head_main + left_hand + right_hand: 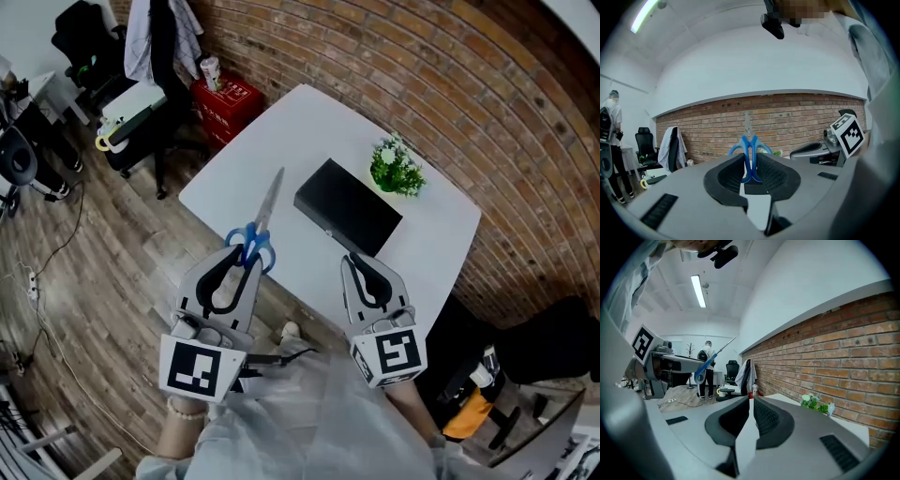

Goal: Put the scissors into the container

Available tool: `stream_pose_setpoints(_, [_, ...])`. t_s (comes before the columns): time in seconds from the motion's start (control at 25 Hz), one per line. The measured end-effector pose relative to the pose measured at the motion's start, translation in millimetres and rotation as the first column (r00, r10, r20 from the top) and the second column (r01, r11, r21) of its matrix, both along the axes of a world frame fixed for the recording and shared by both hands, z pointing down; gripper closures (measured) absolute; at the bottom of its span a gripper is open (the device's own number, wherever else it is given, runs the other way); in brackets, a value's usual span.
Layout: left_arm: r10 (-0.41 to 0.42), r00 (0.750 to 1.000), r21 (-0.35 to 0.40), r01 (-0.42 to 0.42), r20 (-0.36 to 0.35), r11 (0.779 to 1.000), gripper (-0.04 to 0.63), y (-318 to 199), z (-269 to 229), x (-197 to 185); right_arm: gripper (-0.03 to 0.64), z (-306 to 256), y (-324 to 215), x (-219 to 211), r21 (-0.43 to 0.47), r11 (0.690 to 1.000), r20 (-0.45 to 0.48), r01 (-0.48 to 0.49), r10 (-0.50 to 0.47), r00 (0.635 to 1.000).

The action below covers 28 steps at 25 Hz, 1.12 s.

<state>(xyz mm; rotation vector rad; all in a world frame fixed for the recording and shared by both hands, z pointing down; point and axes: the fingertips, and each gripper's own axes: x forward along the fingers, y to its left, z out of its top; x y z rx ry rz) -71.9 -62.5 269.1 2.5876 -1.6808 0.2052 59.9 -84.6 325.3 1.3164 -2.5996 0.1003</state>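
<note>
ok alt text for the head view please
The left gripper clamps blue-handled scissors, blades pointing away over a white table. The right gripper, jaws shut and empty, hangs near a black container beside a small green plant.

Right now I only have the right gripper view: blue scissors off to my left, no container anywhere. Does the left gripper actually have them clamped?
Observer: Yes. In the left gripper view the left gripper is shut on the scissors, its pads pressing the blue handles and the blades pointing away.
Operator: Where's the container?
Observer: In the head view the black container lies on the white table, just ahead of the right gripper.
Operator: Anything between it and the scissors?
Observer: No. The blades hang over bare table left of the container. The small plant sits on its far side.
</note>
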Motion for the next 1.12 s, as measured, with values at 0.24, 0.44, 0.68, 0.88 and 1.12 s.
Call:
stream_pose_setpoints(0.24, [0.011,1.0,-0.043,-0.011,0.018,0.999,0.502,-44.5,-0.9,-6.6,0.56,5.0,-37.2,-4.8,-0.055,0.998,0.021,-0.023,0.024,0.999])
stream_pose_setpoints(0.44, [0.026,1.0,-0.049,-0.025,0.018,0.998,0.501,-43.4,8.5,-8.6,0.56,19.1,-34.3,-9.8,-0.068,0.997,0.012,-0.036,0.037,0.999])
stream_pose_setpoints(0.68, [0.037,0.999,-0.062,-0.036,0.022,0.997,0.502,-50.3,17.4,-11.2,0.559,37.0,-36.2,-14.3,-0.107,0.993,0.003,-0.049,0.049,0.999])
stream_pose_setpoints(0.88, [0.039,0.999,-0.079,-0.037,0.026,0.996,0.501,-59.1,27.0,-13.3,0.559,68.3,-46.3,-13.5,-0.184,0.979,0.023,-0.089,0.095,0.995])
stream_pose_setpoints(1.12, [0.038,0.999,-0.102,-0.034,0.037,0.994,0.5,-61.7,36.5,-16.1,0.558,113.5,-54.0,-14.3,-0.291,0.949,0.037,-0.124,0.14,0.989])
